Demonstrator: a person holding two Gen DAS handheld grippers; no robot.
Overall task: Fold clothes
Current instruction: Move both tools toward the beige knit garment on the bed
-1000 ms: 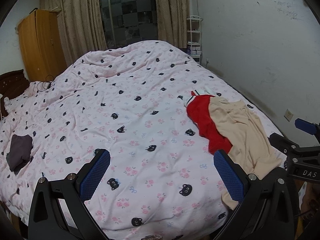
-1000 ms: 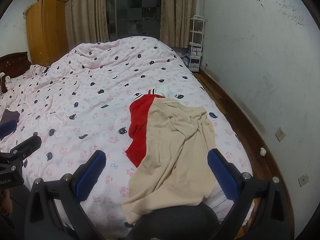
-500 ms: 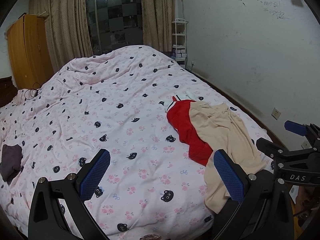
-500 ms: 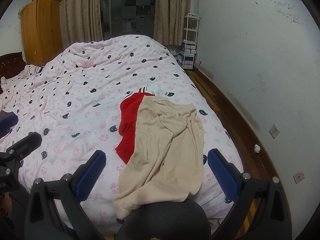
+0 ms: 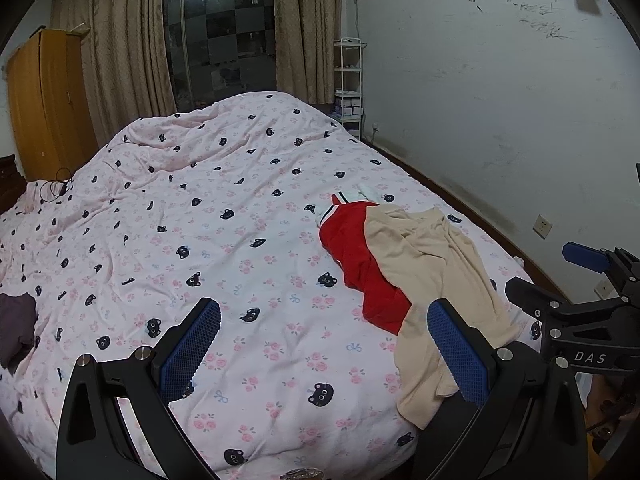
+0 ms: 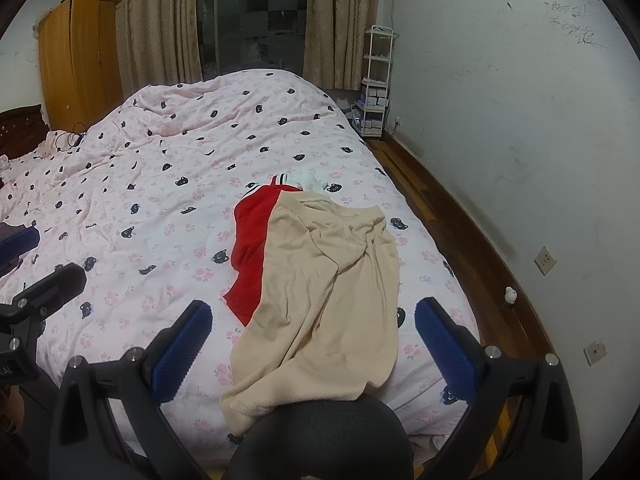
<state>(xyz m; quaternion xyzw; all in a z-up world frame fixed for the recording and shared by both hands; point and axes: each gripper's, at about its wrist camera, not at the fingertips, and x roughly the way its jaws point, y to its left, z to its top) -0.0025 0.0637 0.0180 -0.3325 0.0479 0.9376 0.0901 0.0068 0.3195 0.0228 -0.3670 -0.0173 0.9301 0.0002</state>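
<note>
Left gripper (image 5: 324, 344): fingers wide, holding nothing, above the near edge of the bed (image 5: 224, 240), lower centre of its frame.
Right gripper (image 6: 314, 344): fingers wide and empty, lined up on the clothes, probably for a first grab.
Beige garment (image 6: 328, 280): crumpled at centre frame, hem hanging over the bed edge, likely first to fold since it lies on top.
Red garment (image 6: 252, 240): partly under the beige one, just left of it.
Dark cloth (image 5: 16, 320): far left, well apart.
Progress: nothing folded yet.
</note>
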